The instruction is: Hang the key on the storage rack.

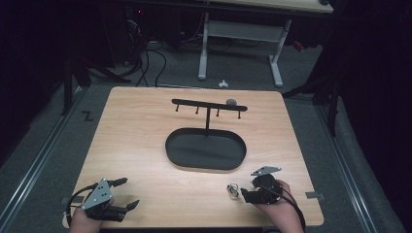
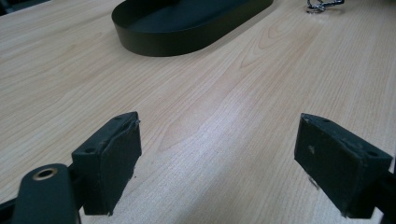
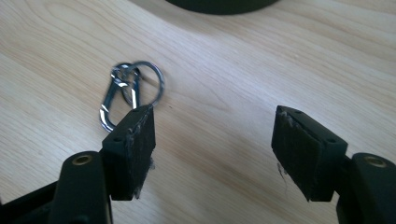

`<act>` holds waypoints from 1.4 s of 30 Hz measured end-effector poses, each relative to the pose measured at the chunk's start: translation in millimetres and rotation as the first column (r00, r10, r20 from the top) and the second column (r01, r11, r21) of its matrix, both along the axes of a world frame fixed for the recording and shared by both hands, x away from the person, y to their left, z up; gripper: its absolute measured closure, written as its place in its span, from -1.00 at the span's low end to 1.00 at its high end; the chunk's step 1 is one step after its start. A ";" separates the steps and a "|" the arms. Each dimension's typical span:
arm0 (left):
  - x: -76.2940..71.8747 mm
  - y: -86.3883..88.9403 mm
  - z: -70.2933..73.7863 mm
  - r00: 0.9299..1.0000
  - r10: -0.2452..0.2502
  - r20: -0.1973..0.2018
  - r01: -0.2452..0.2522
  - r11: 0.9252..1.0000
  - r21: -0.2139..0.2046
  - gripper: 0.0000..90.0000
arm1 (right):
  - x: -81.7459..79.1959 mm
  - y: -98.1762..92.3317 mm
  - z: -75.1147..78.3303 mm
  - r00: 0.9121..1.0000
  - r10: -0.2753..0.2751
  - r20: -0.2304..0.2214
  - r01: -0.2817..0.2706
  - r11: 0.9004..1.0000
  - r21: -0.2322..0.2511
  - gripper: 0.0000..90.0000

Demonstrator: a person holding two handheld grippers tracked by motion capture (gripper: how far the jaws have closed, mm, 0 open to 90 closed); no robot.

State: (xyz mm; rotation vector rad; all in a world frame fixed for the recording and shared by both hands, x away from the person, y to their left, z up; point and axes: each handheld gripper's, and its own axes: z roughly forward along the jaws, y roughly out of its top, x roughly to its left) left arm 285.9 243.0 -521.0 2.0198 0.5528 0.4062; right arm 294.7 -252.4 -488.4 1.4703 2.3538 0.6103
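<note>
Two grippers sit low at the near edge of the wooden surface point(image 1: 145, 141) in the high view. The left gripper point(image 1: 127, 193) rests at the near left corner, its jaws spread wide with nothing between them. The right gripper point(image 1: 247, 189) is at the near right, and a small metal keyring with a carabiner clip point(image 1: 233, 190) lies flat on the wood just beside its jaws, toward the middle of the surface. Farther back stands a black oval tray point(image 1: 206, 149) with a hook rack point(image 1: 209, 105) rising from its far edge — well apart from both hands.

From the left gripper view, the left gripper point(image 2: 219, 161) has its jaws wide apart over bare wood; the tray point(image 2: 187, 32) lies ahead, and the keyring point(image 2: 322, 4) glints at the top edge.

From the right gripper view, the right gripper point(image 3: 215, 154) has its jaws standing wide and gripping nothing. The keyring point(image 3: 128, 93) lies just beyond the left-hand jaw's tip — outside the gap, partly hidden behind that jaw; I cannot tell whether they touch.
</note>
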 end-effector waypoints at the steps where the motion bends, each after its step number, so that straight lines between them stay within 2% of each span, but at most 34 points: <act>1: -0.1 0.0 0.0 1.000 0.000 0.000 0.000 1.000 0.000 -0.66 | 2.5 -2.4 2.4 1.000 0.002 -0.028 -0.003 1.000 -0.029 -0.29; 3: -0.4 0.2 -0.1 1.000 0.001 0.000 -0.001 1.000 -0.002 -0.66 | 3.5 -3.2 4.1 0.999 0.000 -0.045 -0.002 0.999 -0.043 -0.28; 4: -0.5 0.3 -0.1 1.000 0.001 0.000 -0.001 1.000 -0.002 -0.66 | 5.1 -3.8 6.7 0.997 0.007 -0.071 -0.012 0.997 -0.077 -0.29; 6: -0.5 0.4 -0.1 1.000 0.002 -0.001 -0.002 1.000 -0.002 -0.66 | 5.5 -3.4 7.9 0.997 0.004 -0.079 -0.011 0.996 -0.088 -0.30; 7: -0.2 0.5 0.0 1.000 0.001 0.001 -0.001 1.000 -0.003 -0.66 | 6.7 -2.9 10.4 0.995 0.011 -0.102 -0.023 0.993 -0.115 -0.32; 9: -0.2 0.5 0.1 1.000 0.001 0.001 -0.001 1.000 -0.003 -0.66 | 7.5 -2.3 11.2 0.993 0.014 -0.119 -0.029 0.992 -0.124 -0.33; 10: -0.2 0.4 0.1 1.000 0.001 0.000 -0.001 1.000 -0.003 -0.66 | 8.4 -0.3 12.1 0.989 0.021 -0.149 -0.042 0.989 -0.139 -0.33; 12: -0.2 0.1 -0.1 1.000 0.000 -0.003 0.000 1.000 -0.002 -0.66 | 9.0 2.8 12.6 0.984 0.026 -0.177 -0.054 0.986 -0.158 -0.34; 19: -0.4 0.4 -0.5 1.000 0.000 -0.006 0.000 1.000 -0.002 -0.66 | 7.3 17.1 13.9 0.973 0.068 -0.222 -0.105 0.981 -0.161 -0.42; 25: -0.6 -0.1 -0.4 1.000 -0.003 -0.007 0.003 1.000 0.001 -0.66 | 4.8 29.1 12.5 0.964 0.116 -0.238 -0.156 0.975 -0.160 -0.45; 27: -0.6 -0.2 -0.3 1.000 -0.003 -0.007 0.003 1.000 0.001 -0.66 | 4.4 30.8 12.5 0.965 0.117 -0.235 -0.158 0.974 -0.163 -0.45; 28: -0.4 -0.4 -0.4 1.000 -0.004 -0.007 0.004 1.000 0.001 -0.66 | 3.9 34.1 11.8 0.963 0.142 -0.230 -0.181 0.970 -0.161 -0.44; 32: 0.0 -0.7 -0.4 1.000 -0.005 -0.008 0.005 1.000 0.001 -0.66 | 1.9 41.5 10.1 0.957 0.163 -0.239 -0.206 0.964 -0.167 -0.36; 34: 0.0 -0.8 -0.5 1.000 -0.006 -0.008 0.006 1.000 0.001 -0.66 | 1.4 49.2 7.3 0.953 0.190 -0.235 -0.236 0.954 -0.184 -0.26; 35: 0.0 -0.8 -0.5 1.000 -0.006 -0.008 0.006 1.000 0.001 -0.66 | 1.4 49.2 7.3 0.953 0.190 -0.235 -0.236 0.954 -0.184 -0.26; 36: 0.0 -0.7 -0.5 1.000 -0.006 -0.008 0.006 1.000 0.001 -0.66 | 1.6 54.0 5.4 0.953 0.205 -0.225 -0.251 0.947 -0.201 -0.16; 42: 0.0 -0.3 -0.2 1.000 -0.007 -0.008 0.007 1.000 0.000 -0.66 | 5.7 65.3 2.2 0.949 0.226 -0.220 -0.273 0.939 -0.211 0.06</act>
